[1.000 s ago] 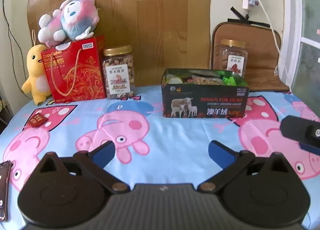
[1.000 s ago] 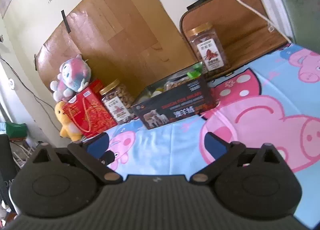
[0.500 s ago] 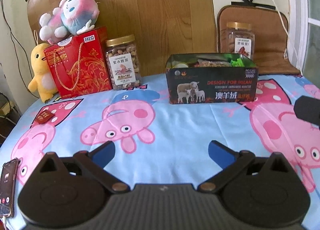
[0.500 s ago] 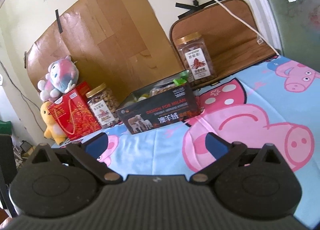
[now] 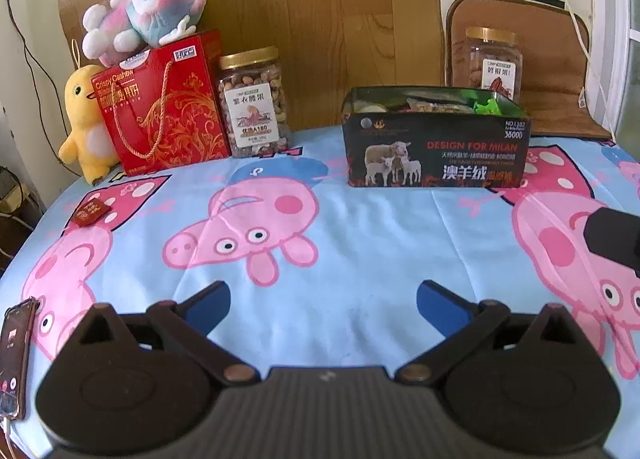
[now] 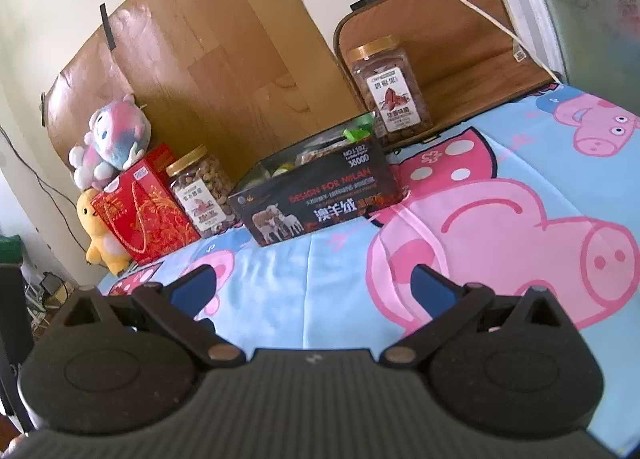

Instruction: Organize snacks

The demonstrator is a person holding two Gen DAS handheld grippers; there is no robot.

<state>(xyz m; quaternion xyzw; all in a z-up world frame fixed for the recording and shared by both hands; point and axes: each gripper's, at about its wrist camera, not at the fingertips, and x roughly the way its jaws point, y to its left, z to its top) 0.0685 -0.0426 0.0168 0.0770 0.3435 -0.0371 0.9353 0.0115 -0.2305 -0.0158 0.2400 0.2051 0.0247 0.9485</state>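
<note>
- Your left tool point(image 5: 323, 301) is hovering over the cartoon-pig-printed blue cloth point(image 5: 360, 243) on the counter, its blue-tipped fingers point(image 5: 208, 301) spread wide and gripping nothing.
- Your right tool point(image 6: 313, 288) is likewise gaping and empty; only a black corner of it is showing at the left camera's right edge.
- The open black cardboard box with a sheep picture point(image 5: 438, 149) is sitting at the back, holding snacks you can only partly make out over its rim.
- A gold-lidded clear jar of nuts point(image 5: 254, 101) is standing left of it, touching the red gift box with rope handle point(image 5: 164, 107).
- A second gold-lidded jar point(image 5: 494, 59) is half hidden behind the box.
- A small red packet point(image 5: 91, 213) is lying apart at the left.
- A phone point(image 5: 16, 355) is being cut off by the frame edge.
</note>
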